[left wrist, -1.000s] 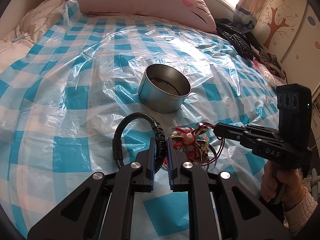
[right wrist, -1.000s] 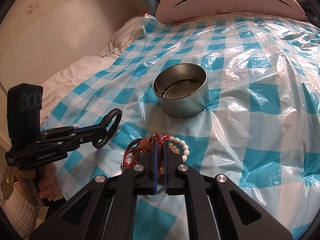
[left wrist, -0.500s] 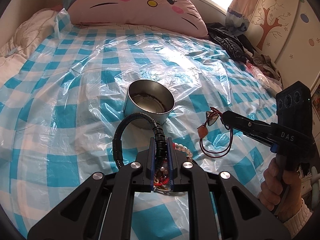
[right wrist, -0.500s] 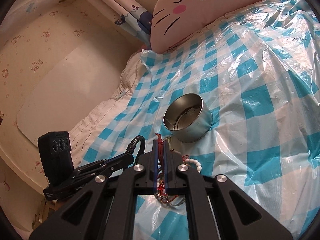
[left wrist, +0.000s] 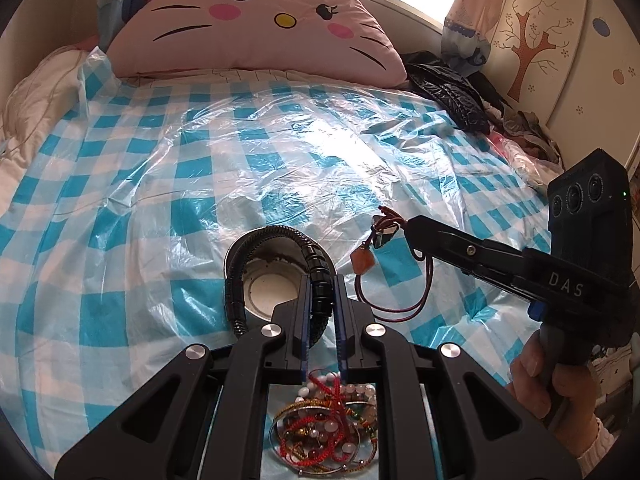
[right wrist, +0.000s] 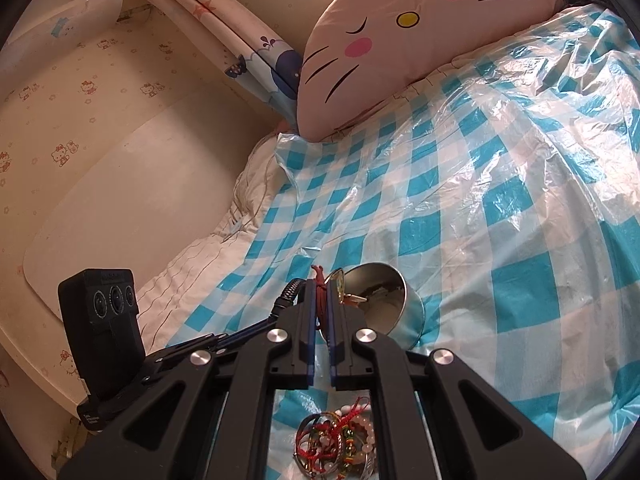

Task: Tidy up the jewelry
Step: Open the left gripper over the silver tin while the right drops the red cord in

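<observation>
Jewelry is split three ways from where I sit. My left gripper (left wrist: 322, 300) has its jaws pinching a black coiled bracelet (left wrist: 276, 248), which arcs up and over the round metal tin (left wrist: 268, 284) at 12 o'clock from the fingertips. My right gripper (right wrist: 320, 308) has its jaws pressed onto a dark red cord necklace (left wrist: 394, 280); in the left wrist view it comes in from 3 o'clock, the cord looping down below it with an orange stone pendant (left wrist: 362, 261) hanging clear of the bed. The remaining tangle of bracelets (left wrist: 328, 428), red thread, pale beads and thin bangles, lies on the sheet at 6 o'clock, seen through the gap in both gripper frames.

I am working over a bed covered by a blue-and-white checked sheet (left wrist: 160, 184) with crinkled clear plastic (left wrist: 304, 148) laid on top, glaring under the window light. A large pink cat-face pillow (left wrist: 256, 28) sits at the head, at 12 o'clock. A black garment (left wrist: 448, 96) lies at 2 o'clock beside a cupboard painted with a tree (left wrist: 528, 44). From the right wrist view, cream wallpaper with small cat prints (right wrist: 80, 92) fills 10 o'clock, and a white quilt (right wrist: 200, 256) shows at the sheet's edge.
</observation>
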{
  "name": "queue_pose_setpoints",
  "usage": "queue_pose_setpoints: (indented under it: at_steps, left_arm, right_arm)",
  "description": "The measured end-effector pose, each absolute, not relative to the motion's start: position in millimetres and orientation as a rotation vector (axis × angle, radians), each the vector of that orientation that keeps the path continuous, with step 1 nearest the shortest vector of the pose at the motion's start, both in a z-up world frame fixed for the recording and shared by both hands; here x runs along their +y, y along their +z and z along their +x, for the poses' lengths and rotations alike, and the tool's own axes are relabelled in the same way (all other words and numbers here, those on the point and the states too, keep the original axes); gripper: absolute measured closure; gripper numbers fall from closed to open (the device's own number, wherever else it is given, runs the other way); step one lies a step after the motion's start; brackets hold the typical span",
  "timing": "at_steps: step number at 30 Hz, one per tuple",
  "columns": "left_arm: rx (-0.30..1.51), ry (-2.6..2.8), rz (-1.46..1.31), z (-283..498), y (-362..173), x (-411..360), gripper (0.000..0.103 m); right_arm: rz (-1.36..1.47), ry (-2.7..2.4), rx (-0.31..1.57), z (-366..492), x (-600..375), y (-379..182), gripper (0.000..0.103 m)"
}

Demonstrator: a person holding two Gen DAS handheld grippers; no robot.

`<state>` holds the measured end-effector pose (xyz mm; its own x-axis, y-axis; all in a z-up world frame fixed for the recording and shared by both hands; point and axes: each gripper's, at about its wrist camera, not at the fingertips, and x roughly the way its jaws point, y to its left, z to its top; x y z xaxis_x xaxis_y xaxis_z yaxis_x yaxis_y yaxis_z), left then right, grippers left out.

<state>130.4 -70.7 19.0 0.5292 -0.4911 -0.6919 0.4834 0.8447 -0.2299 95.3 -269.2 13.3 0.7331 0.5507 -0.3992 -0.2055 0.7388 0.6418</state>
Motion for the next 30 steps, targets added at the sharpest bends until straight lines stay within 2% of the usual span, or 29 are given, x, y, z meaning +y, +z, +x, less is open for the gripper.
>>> queue_pose_setpoints:
  at_steps: [11,18,24,28,29,30]
  left_arm:
    - [0.915,-0.542,0.013,181,-16,-101,0.093]
    - [0.912,-0.496,-0.027,181,-22,-83,0.070]
    - [0.868,-0.413,-0.110,166,-13,-46,0.059]
    - [0.842,-0.363,-0.145,154,-11,-28,0.057]
    - [0.838,-0.354,-0.143,151,-11,-25,0.057]
    - [0.834,-0.344,-0.140,148,-11,-24,0.055]
  right_arm:
    - [0.584,0.414,0.616,129,-275,3,0.097]
    - [0.563,0.417,0.638,138,-268,-2,0.097]
    - [0.577,0.459,0.663,146,-255,-5,0.097]
    - [0.576,0.491,0.746,162,-240,-16,0.097]
    - [0.544,0.438,0.778,166,-237,-22,0.095]
    - [0.515,0.390,0.795,168,-236,-27,0.080]
